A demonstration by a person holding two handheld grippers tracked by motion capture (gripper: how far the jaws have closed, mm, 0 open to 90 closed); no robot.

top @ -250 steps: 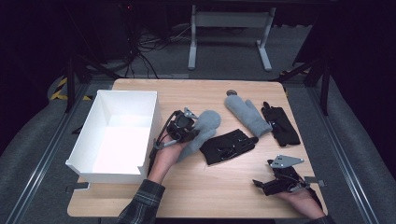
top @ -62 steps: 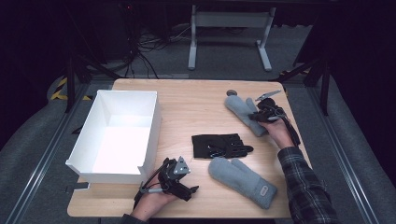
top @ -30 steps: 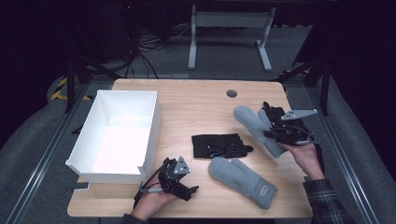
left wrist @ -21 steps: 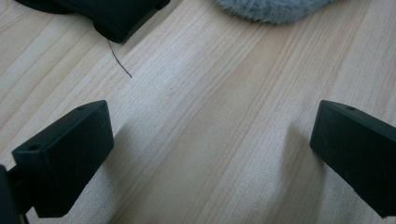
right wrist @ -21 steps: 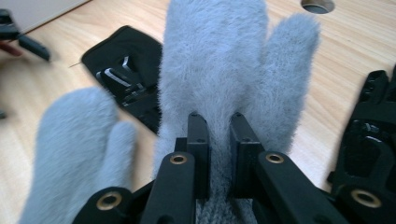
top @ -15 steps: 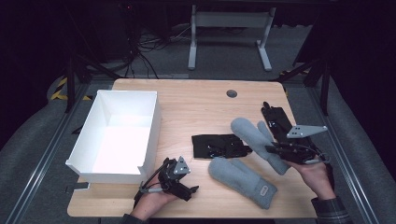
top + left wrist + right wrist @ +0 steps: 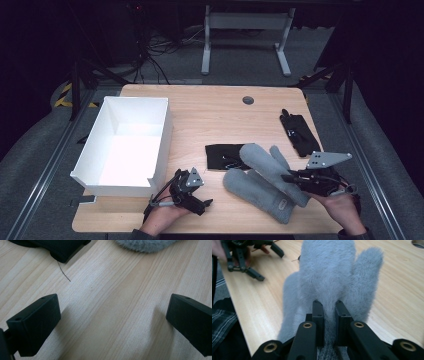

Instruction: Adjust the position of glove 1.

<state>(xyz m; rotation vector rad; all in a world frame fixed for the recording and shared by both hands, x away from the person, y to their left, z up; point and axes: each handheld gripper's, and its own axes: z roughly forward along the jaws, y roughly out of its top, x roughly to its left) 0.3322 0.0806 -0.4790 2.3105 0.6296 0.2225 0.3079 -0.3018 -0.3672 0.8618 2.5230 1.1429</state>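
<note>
Right tongs [image 7: 295, 177], pinching a grey mitten [image 7: 272, 170], have carried it from upper right onto its twin [image 7: 257, 192], pairing them; left tongs [image 7: 197, 197] rest spread, lower centre.

right gripper [image 7: 292, 177] dragged grey mitten [image 7: 270, 170] onto second mitten [image 7: 260, 195]

The grey mitten's [image 7: 329, 285] cuff is hidden behind the right gripper [image 7: 329, 322]; a black glove [image 7: 60, 247] ahead of the left gripper's jaws is cut off.
</note>
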